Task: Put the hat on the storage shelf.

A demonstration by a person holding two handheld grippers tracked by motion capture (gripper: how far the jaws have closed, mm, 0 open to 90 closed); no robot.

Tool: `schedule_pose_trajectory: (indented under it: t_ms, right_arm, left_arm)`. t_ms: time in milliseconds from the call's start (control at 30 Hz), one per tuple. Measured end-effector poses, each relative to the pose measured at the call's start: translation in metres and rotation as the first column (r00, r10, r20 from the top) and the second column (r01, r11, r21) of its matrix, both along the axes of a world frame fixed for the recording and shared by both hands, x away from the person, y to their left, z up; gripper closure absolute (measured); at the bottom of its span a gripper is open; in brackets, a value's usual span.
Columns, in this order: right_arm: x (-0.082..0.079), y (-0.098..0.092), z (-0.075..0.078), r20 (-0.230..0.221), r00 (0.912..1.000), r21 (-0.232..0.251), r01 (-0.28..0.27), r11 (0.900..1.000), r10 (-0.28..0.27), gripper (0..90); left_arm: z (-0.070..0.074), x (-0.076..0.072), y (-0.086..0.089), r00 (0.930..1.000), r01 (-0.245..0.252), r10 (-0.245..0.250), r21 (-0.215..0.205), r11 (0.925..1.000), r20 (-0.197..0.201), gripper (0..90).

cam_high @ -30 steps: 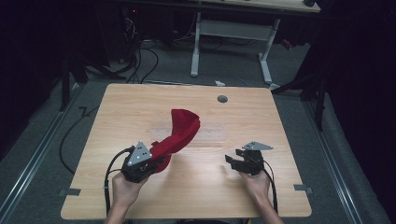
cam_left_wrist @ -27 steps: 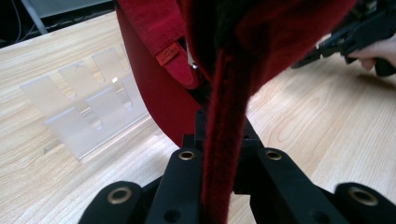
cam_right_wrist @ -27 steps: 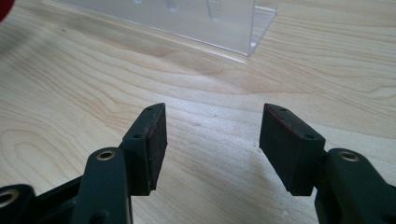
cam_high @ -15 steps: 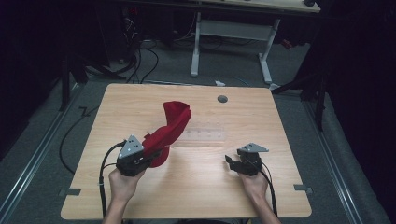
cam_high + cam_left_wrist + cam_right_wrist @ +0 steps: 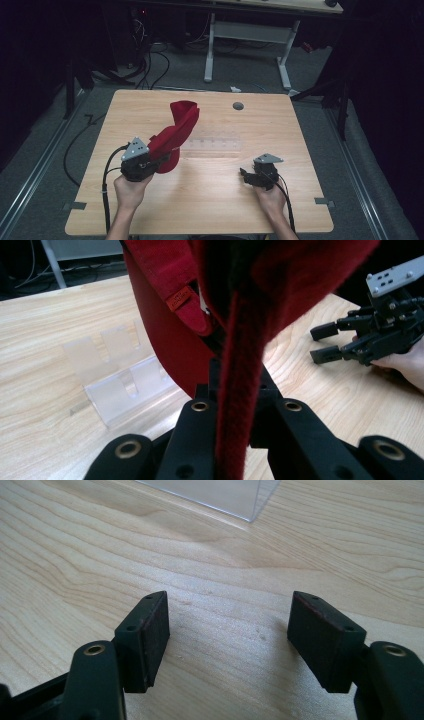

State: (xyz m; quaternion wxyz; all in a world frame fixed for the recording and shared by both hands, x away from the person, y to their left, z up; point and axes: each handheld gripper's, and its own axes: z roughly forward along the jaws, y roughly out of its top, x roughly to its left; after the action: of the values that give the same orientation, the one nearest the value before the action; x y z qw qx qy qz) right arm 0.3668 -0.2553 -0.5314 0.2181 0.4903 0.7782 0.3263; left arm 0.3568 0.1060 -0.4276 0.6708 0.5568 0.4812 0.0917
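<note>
Hidden: the left gripper's jaw tips were buried under the red cloth in the high view; in the left gripper view the cloth ran up and out of the top edge, so its upper end was cut off.
Hard to make out: a clear plastic stand was only a faint pale patch on the table in the high view; the left gripper view showed it as a see-through ridged piece lying flat.
Cloth, place: held above the table's left half, its lower end at the left gripper, just beside the stand.
Cloth, axis: long and folded, slanting from the gripper up and away toward the table's far side, with the top curling over.
Left gripper: clenched on a folded edge of the cloth, pinched thin between the jaws.
Right gripper: released, jaws apart and just been widening, with bare wood between the pads; it lay low over the table's right half, well apart from the cloth.
</note>
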Motion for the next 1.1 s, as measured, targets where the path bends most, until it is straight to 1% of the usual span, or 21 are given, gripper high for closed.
schedule_pose_trajectory:
  t_ms: [133, 233, 267, 500, 667, 733, 800, 967, 1100]
  right_arm:
    - [0.000, 0.000, 0.000, -0.001, 1.0000, 0.002, 0.001, 1.000, -0.001, 33.2]
    - [0.000, 0.000, 0.000, -0.002, 1.0000, 0.002, 0.001, 1.000, -0.001, 33.2]
    - [0.000, 0.000, 0.000, -0.001, 1.0000, 0.003, 0.001, 1.000, -0.001, 33.2]
    - [0.000, 0.000, 0.000, -0.002, 1.0000, 0.003, 0.001, 1.000, -0.001, 32.8]
    - [0.000, 0.000, 0.000, -0.002, 1.0000, 0.003, 0.000, 1.000, 0.000, 32.7]
    - [0.000, 0.000, 0.000, -0.002, 1.0000, 0.003, 0.000, 1.000, 0.000, 32.7]
    - [0.000, 0.000, 0.000, -0.002, 1.0000, 0.003, 0.000, 1.000, 0.000, 32.7]
    - [0.000, 0.000, 0.000, -0.002, 1.0000, 0.003, 0.000, 1.000, 0.000, 32.5]
    - [-0.001, 0.000, 0.000, -0.001, 1.0000, 0.002, 0.000, 1.000, 0.000, 32.5]
  left_arm:
    - [0.006, 0.006, 0.002, 0.9999, -0.016, 0.016, -0.017, 0.9997, 0.002, 84.7]
    - [0.010, 0.010, 0.004, 0.9997, -0.024, 0.024, -0.039, 0.9989, 0.005, 84.7]
    - [0.011, 0.011, 0.005, 0.9996, -0.025, 0.026, -0.040, 0.9989, 0.008, 84.7]
    - [0.017, 0.022, 0.007, 0.9984, -0.044, 0.045, -0.027, 0.9987, 0.034, 84.7]
    - [0.021, 0.033, 0.012, 0.9956, -0.075, 0.076, -0.025, 0.9969, 0.055, 84.6]
    - [0.021, 0.037, 0.015, 0.9951, -0.073, 0.075, -0.038, 0.9966, 0.065, 84.5]
    - [0.020, 0.042, 0.017, 0.9951, -0.078, 0.080, -0.045, 0.9960, 0.058, 84.6]
    - [0.016, 0.054, 0.015, 0.9931, -0.094, 0.094, -0.013, 0.9955, 0.070, 84.5]
    - [0.015, 0.061, 0.012, 0.9923, -0.097, 0.098, -0.015, 0.9952, 0.075, 84.5]
